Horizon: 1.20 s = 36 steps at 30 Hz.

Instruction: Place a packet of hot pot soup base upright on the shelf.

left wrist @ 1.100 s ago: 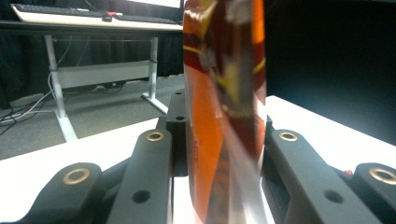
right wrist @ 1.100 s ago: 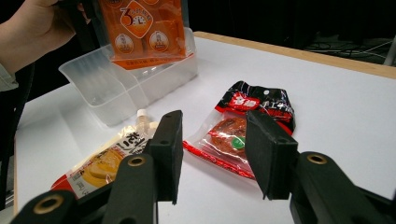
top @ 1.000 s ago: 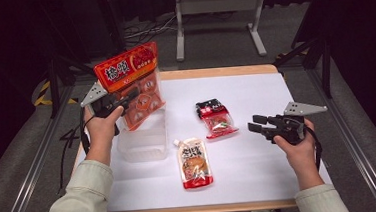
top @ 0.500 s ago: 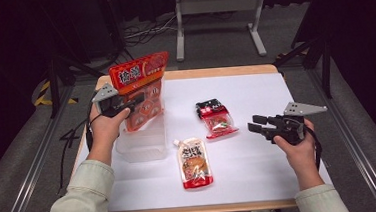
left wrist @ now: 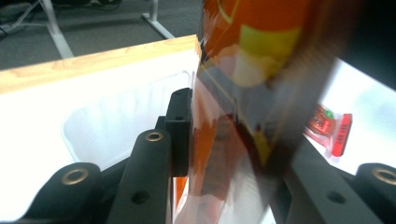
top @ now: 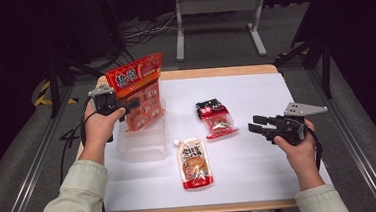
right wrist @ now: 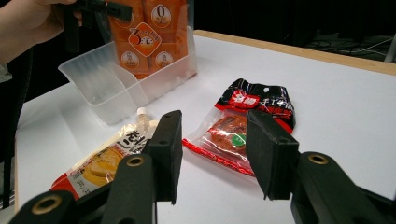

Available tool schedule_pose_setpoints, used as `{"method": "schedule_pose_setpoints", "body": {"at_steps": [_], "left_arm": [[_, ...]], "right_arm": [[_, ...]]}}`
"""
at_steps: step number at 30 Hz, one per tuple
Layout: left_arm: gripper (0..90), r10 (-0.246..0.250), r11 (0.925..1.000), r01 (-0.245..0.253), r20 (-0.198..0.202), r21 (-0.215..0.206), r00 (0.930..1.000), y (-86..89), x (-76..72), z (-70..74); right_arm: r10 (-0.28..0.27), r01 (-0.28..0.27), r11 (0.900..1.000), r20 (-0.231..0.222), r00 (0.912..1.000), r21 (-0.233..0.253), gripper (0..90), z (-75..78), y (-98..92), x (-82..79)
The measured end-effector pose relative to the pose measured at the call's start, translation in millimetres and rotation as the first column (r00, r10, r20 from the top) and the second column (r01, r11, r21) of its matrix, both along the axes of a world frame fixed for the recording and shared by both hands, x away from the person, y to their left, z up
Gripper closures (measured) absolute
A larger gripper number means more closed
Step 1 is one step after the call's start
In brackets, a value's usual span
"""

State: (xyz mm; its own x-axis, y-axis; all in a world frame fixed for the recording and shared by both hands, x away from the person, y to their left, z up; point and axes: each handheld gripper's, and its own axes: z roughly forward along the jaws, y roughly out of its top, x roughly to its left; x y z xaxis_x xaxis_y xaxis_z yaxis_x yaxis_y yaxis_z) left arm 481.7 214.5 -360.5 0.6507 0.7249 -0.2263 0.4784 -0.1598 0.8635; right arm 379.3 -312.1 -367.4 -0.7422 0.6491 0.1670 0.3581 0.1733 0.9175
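Left claw (top: 134, 103) is clamped on the orange snack bag (top: 140, 97), pinching it mid-height; in the left gripper view the bag (left wrist: 243, 112) sits squeezed between both black jaws, blurred. Bag is held upright, slightly tilted, with its lower end inside the clear plastic bin (top: 143, 144) near the bench's left edge, toward the far left corner; top of the bag sticks up well above the bin rim. In the right gripper view the bag (right wrist: 152, 35) stands against the bin's far wall, bin (right wrist: 100, 88) otherwise looks bare. Cannot tell whether the bag's bottom touches the bin floor. Right claw (top: 258, 123) is spread, holding nothing, hovering over the bench (top: 255, 94) near its right edge, jaws pointing left toward the black-and-red packet (top: 216, 118). That packet lies flat around the bench's middle; between the right jaws in the right gripper view (right wrist: 233, 128), apart from them. A spouted pouch (top: 195, 161) lies flat toward the near edge, just beside the bin's near right corner, cap pointing at the bin.
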Motion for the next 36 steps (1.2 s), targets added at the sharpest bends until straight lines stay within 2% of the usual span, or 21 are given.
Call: {"method": "schedule_pose_setpoints", "body": {"at_steps": [1, 5, 10, 14, 18, 20, 23, 25, 27, 28, 31, 36], "left_arm": [[70.8, 0.005, 0.9999, -0.005, -0.007, -0.012, 1.0, 0.9, -0.2, -1.3], [70.7, 0.003, 0.9999, -0.003, -0.036, -0.013, 0.9994, 8.9, -0.7, -6.8], [70.6, 0.016, 0.9986, -0.019, -0.059, -0.05, 0.9981, 19.1, -2.4, -15.7], [70.3, 0.034, 0.999, -0.036, -0.05, -0.029, 0.9981, 16.8, -2.5, -14.8], [68.0, 0.058, 0.9983, -0.058, -0.016, 0.006, 0.9982, 13.9, -3.4, -13.1], [60.7, 0.077, 0.9968, -0.076, -0.004, 0.022, 0.9971, 13.0, -4.8, -12.2], [42.2, 0.1, 0.9947, -0.101, 0.01, 0.022, 0.9949, 13.0, -6.2, -12.0], [33.6, 0.109, 0.9936, -0.11, 0.033, 0.027, 0.9935, 14.3, -7.6, -11.8], [24.9, 0.11, 0.9938, -0.111, 0.029, 0.013, 0.9935, 15.4, -9.1, -11.4], [20.8, 0.111, 0.9938, -0.111, 0.041, 0.004, 0.993, 15.5, -10.1, -11.3], [13.6, 0.111, 0.9939, -0.11, 0.077, -0.013, 0.9909, 15.6, -16.3, -9.7], [8.1, 0.079, 0.9966, -0.08, 0.096, 0.016, 0.9923, 14.5, -28.7, -6.2]], "right_arm": [[0.0, 0.0, 1.0, -0.001, 1.0, -0.002, 56.9, -0.1, 0.3, 0.2], [0.003, -0.003, 1.0, -0.002, 1.0, -0.006, 56.9, -0.4, 1.2, 0.2], [0.004, -0.004, 1.0, -0.003, 1.0, -0.006, 56.9, -0.4, 1.3, -0.2], [0.006, -0.006, 1.0, -0.004, 1.0, -0.008, 56.9, -0.3, 1.9, -0.5], [0.005, -0.005, 1.0, -0.005, 1.0, -0.008, 56.9, -0.2, 1.6, -0.4], [0.005, -0.005, 1.0, -0.007, 1.0, -0.01, 56.9, -0.6, 1.3, 0.0], [0.006, -0.006, 1.0, -0.009, 0.9999, -0.011, 56.9, -1.1, 1.1, 0.5], [0.005, -0.005, 1.0, -0.011, 0.9999, -0.009, 56.9, -1.4, 1.2, 0.6], [0.005, -0.006, 1.0, -0.013, 0.9999, -0.011, 56.7, -1.7, 1.3, -0.1], [0.004, -0.004, 1.0, -0.014, 0.9999, -0.014, 56.7, -1.9, 1.2, -0.5], [0.0, -0.001, 1.0, -0.016, 0.9999, -0.011, 56.5, -2.2, -0.4, -1.2], [-0.008, 0.008, 1.0, -0.019, 0.9998, -0.007, 56.1, -3.5, -1.8, -0.2]]}}
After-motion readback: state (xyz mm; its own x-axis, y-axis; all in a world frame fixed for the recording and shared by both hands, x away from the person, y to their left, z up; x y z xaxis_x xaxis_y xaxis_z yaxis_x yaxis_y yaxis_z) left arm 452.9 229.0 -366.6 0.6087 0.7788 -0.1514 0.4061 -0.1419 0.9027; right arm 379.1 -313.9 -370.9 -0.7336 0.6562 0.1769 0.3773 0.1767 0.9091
